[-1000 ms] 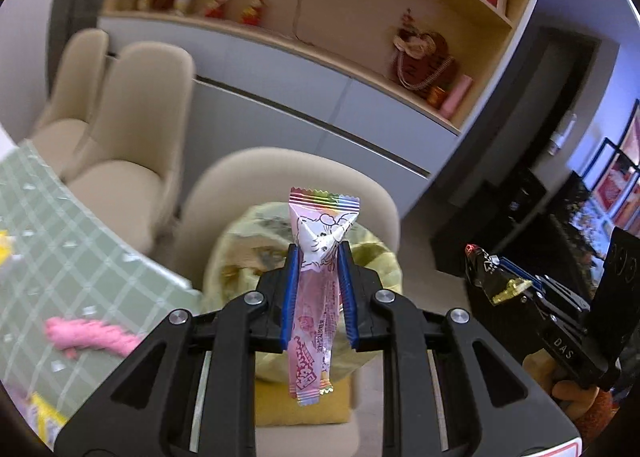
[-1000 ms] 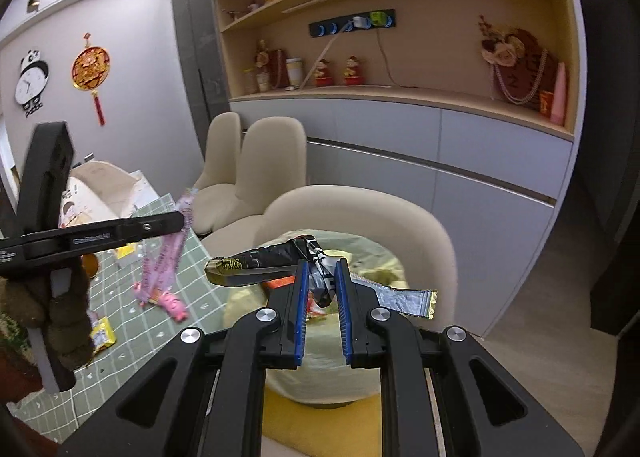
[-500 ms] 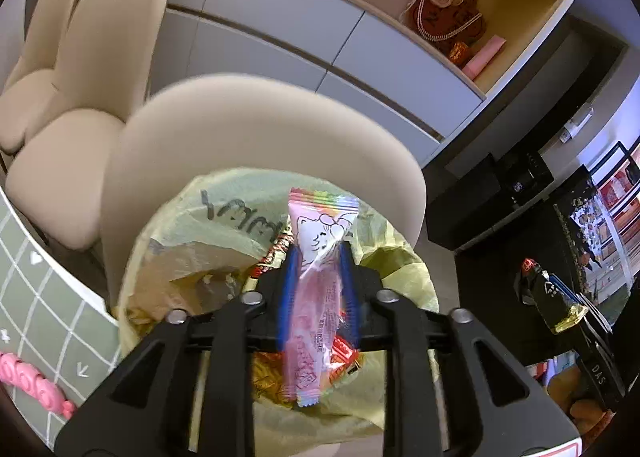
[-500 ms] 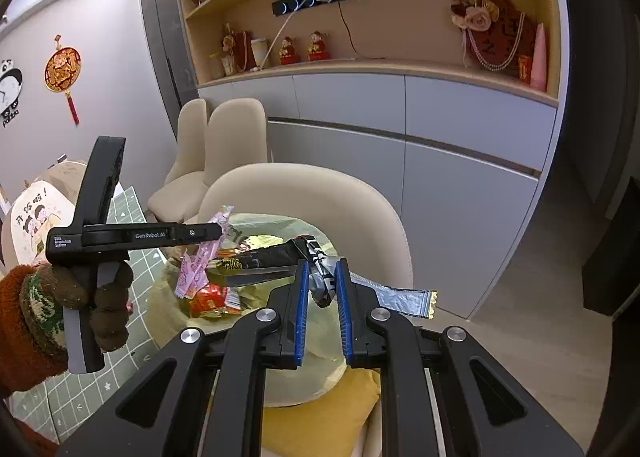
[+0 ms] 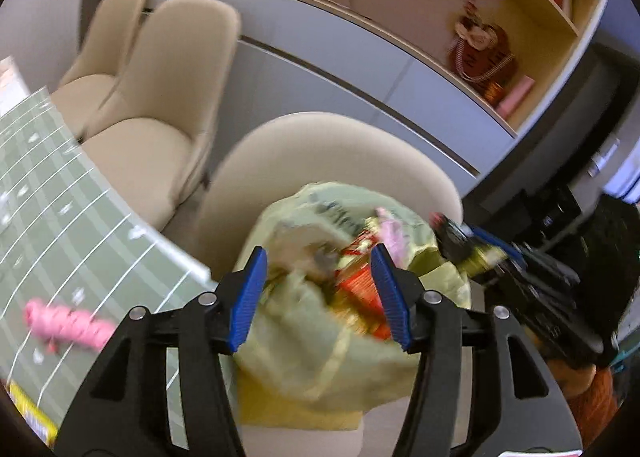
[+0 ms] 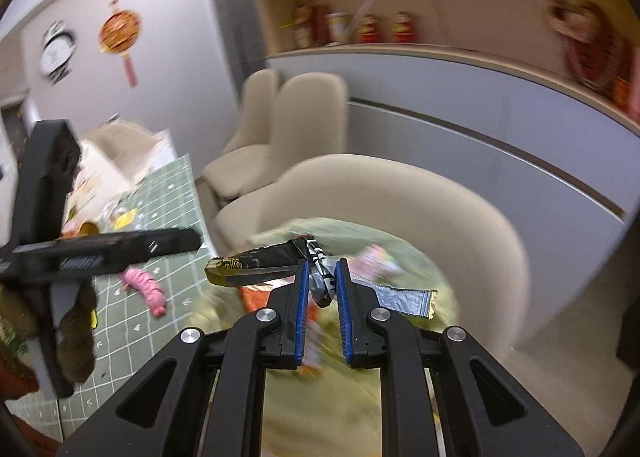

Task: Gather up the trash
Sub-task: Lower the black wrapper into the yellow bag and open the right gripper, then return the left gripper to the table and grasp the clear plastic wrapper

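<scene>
A yellow-green trash bag sits on a beige chair, holding red and gold wrappers. My left gripper is open and empty just above the bag's mouth. The pink candy wrapper lies inside the bag; it also shows in the right wrist view. My right gripper is shut on a crumpled black and silver wrapper above the bag. The right gripper appears in the left wrist view at the bag's right rim.
A green gridded table mat lies to the left with a pink wrapper and a yellow packet. Beige chairs stand behind, before a cabinet with shelves. The chair back curves round the bag.
My left gripper has opened and dropped the pink candy wrapper into the bag, then drawn back. My right gripper still holds the black wrapper and has moved over the bag.
</scene>
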Demonstrator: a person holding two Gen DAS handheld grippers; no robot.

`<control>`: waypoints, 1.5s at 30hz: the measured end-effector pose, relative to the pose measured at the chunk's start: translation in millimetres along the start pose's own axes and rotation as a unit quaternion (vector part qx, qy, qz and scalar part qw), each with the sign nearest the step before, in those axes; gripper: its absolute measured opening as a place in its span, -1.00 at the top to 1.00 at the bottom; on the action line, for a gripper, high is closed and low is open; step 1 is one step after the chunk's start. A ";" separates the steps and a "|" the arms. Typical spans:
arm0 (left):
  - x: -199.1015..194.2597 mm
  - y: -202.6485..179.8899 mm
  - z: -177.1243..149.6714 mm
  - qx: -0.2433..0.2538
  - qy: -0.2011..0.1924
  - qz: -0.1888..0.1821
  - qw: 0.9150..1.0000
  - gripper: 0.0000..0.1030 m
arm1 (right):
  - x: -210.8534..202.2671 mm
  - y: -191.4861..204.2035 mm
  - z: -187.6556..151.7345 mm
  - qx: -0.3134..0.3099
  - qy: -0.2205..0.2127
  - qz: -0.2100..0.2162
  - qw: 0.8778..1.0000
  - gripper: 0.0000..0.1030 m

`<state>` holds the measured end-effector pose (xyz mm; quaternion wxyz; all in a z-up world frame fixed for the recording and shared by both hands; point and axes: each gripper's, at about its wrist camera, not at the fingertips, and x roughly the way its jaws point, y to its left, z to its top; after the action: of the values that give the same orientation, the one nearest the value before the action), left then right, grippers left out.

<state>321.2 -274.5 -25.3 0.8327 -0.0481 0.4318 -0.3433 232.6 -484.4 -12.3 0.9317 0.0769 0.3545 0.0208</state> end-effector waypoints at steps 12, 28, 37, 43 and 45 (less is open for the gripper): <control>-41.2 54.7 -43.2 -0.075 0.008 0.050 0.996 0.00 | 82.8 -21.1 -24.9 0.031 0.169 -0.014 0.985 0.72; -111.4 89.2 -74.7 -0.087 -0.006 0.076 0.993 0.00 | 1.2 32.0 -26.5 0.031 0.046 -0.061 0.997 0.20; -199.5 184.3 -135.0 -0.147 -0.039 0.173 0.973 0.00 | -25.0 132.3 -34.2 0.026 -0.003 0.003 1.000 0.06; -260.4 282.6 -183.2 -0.240 -0.056 0.238 0.940 0.00 | -7.8 218.9 -50.6 -0.010 0.021 0.034 0.999 0.06; -280.3 315.7 -197.6 -0.262 -0.068 0.250 0.930 0.00 | -4.4 238.8 -56.4 -0.012 0.023 0.042 0.999 0.06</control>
<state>230.2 180.0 -75.0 0.8764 -0.1788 0.4471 0.0052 195.7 -241.8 -13.1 0.9225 0.0797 0.3718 0.0659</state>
